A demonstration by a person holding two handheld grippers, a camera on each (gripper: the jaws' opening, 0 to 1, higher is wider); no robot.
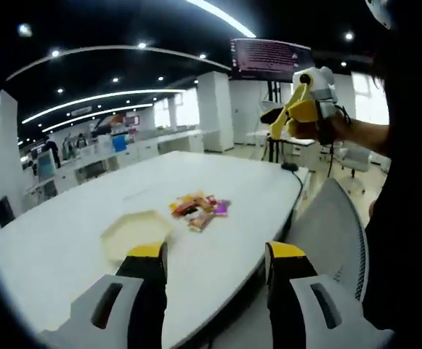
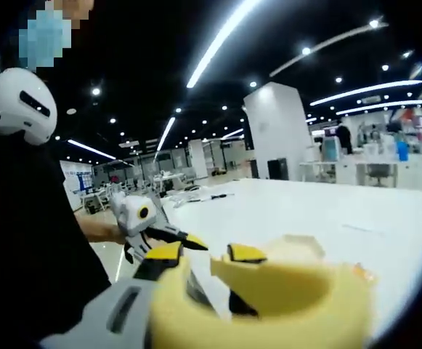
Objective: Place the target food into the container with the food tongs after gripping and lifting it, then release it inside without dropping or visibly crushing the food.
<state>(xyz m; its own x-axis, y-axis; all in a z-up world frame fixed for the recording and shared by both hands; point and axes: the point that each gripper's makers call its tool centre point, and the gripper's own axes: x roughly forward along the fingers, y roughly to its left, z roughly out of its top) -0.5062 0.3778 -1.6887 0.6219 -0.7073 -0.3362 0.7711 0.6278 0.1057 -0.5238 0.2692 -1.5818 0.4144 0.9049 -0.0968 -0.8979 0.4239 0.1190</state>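
Left gripper (image 1: 214, 254) is wide open with nothing in it; can't tell how the tongs (image 2: 254, 291) are set, so I'd square up over the snack pile (image 1: 200, 207) at 12 o'clock, just past the tray (image 1: 134, 233), and squeeze gently.

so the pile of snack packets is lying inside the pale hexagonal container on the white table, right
Not quite. In the left gripper view the snack packets lie on the white table beside the pale hexagonal container, not inside it.
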